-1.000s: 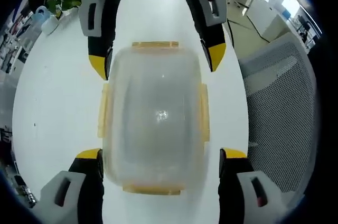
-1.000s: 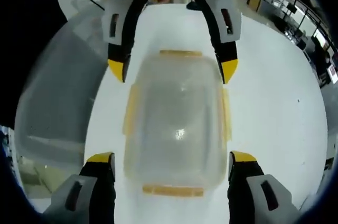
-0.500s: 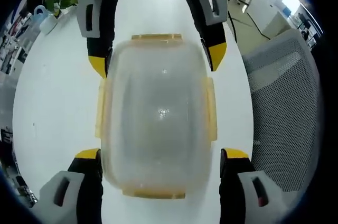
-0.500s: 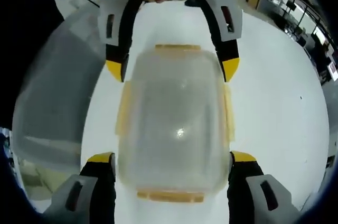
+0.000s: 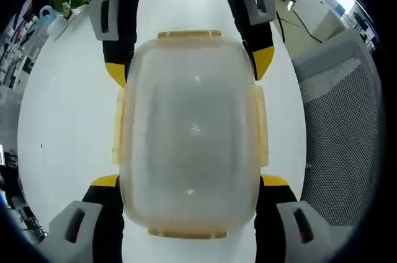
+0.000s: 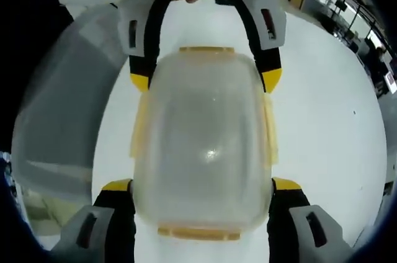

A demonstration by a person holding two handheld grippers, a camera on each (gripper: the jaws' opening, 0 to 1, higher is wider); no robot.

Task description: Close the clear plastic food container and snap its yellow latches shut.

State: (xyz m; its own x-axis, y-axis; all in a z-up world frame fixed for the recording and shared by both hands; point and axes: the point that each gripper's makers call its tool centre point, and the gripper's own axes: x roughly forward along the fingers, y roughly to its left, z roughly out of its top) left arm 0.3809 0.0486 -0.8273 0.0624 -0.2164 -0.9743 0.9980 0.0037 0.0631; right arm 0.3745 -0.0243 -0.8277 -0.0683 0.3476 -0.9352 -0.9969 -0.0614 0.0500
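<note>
Both claws, left point(image 5: 189, 179) and right point(image 6: 201, 182), gape wide, straddling opposite ends of the clear plastic yellow-latched food container point(image 5: 189, 133), its long axis running between them.

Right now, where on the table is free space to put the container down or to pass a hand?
The white table is bare on both long sides of the clear container. It is crowded at both ends, where the left gripper and right gripper face each other with jaws spread around it. A mesh chair borders one table edge.
</note>
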